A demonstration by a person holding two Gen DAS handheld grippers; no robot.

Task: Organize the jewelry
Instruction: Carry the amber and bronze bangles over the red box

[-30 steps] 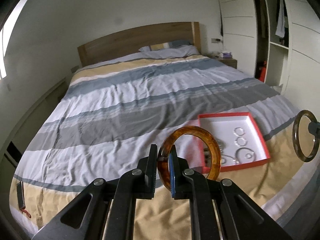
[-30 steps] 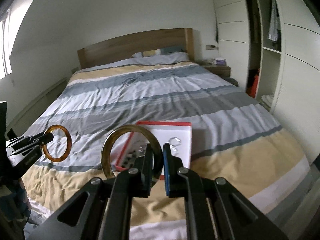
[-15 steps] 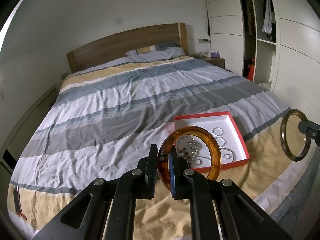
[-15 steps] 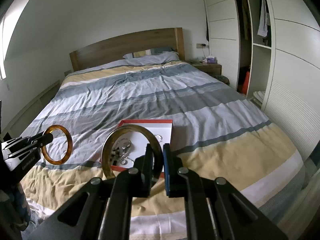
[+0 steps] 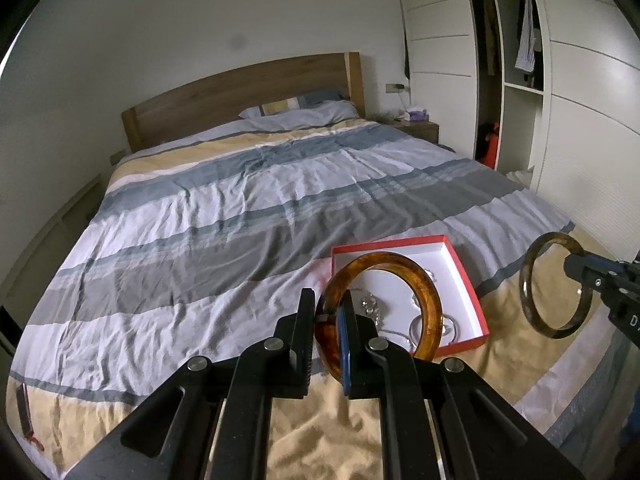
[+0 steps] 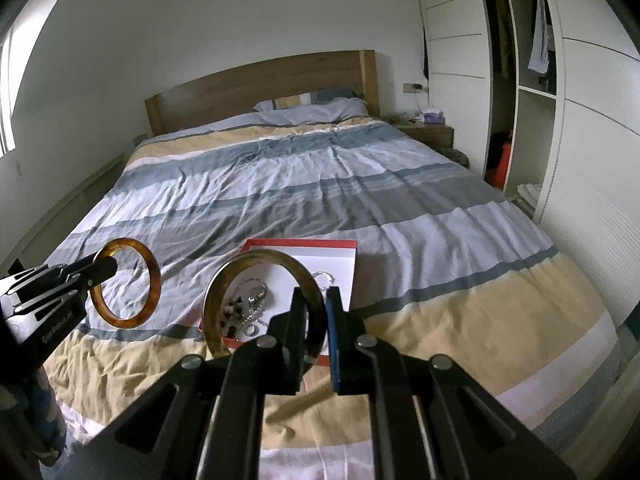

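My left gripper [image 5: 326, 320] is shut on an amber bangle [image 5: 430, 300] and holds it upright above the bed. It also shows in the right wrist view [image 6: 150, 272], at the left gripper [image 6: 102, 269]. My right gripper [image 6: 316, 312] is shut on an olive-brown bangle [image 6: 248, 260], seen at the right of the left wrist view [image 5: 532, 264]. A red-rimmed white box [image 5: 466, 280] lies on the bedspread below both bangles and holds several silver jewelry pieces [image 6: 250, 306].
The striped bedspread [image 5: 240, 220] covers a large bed with a wooden headboard [image 5: 240, 100]. A nightstand [image 6: 434, 132] and white wardrobe [image 6: 580, 120] stand to the right. The bed's foot edge [image 6: 560, 392] is close below the grippers.
Both grippers have drawn back and turned a little, so the red box sits more to the left in both views. Both bangles stay held.
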